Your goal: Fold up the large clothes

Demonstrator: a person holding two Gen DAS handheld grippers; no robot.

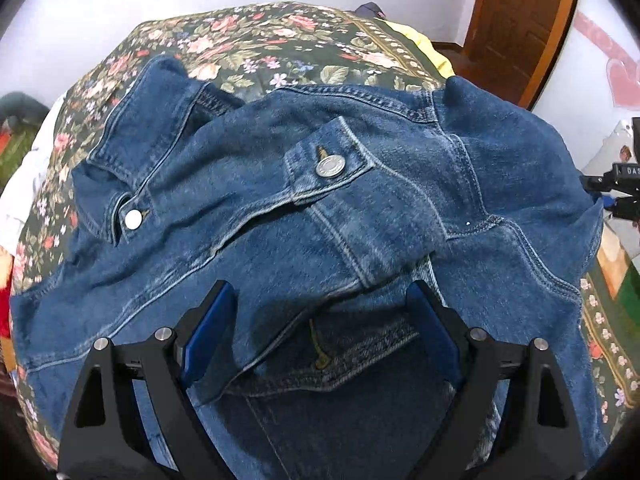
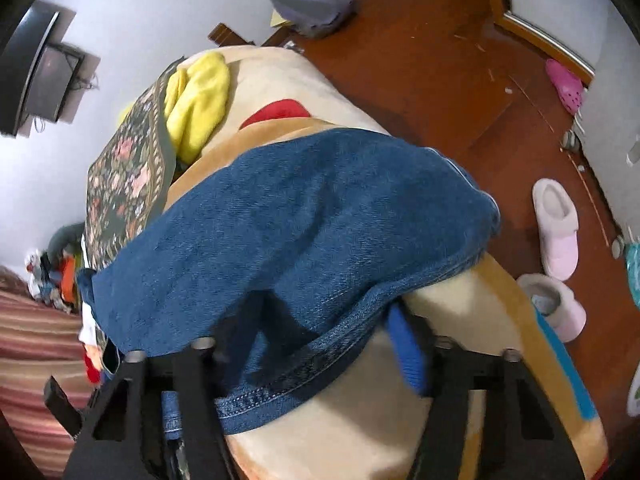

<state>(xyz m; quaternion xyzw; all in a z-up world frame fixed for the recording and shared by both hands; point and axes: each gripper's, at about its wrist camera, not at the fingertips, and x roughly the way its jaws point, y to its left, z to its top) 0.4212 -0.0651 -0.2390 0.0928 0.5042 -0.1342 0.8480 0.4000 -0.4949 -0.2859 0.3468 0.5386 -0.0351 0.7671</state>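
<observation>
Jacket: a blue denim jacket lies spread and rumpled on a bed, over a dark floral bedspread; one end reaches onto a cream and tan blanket near the bed's edge.
Left claw: the left gripper hangs just above the jacket, angled downward, its blue-padded fingers spread wide with folded denim and a flap in the gap; the pads press on nothing.
Right claw: the right gripper straddles the jacket's stitched hem, which runs across the gap. One finger looks to lie over the cloth and the blue pad at the hem's far side; motion blur hides whether the pads actually pinch it.
Left wrist view only: the jacket's metal buttons, seams and cuffs, and a wooden door beyond the bed.
Right wrist view only: a yellow cloth on the bed, the red-brown wooden floor, pale pink slippers, and a wall-mounted screen.
</observation>
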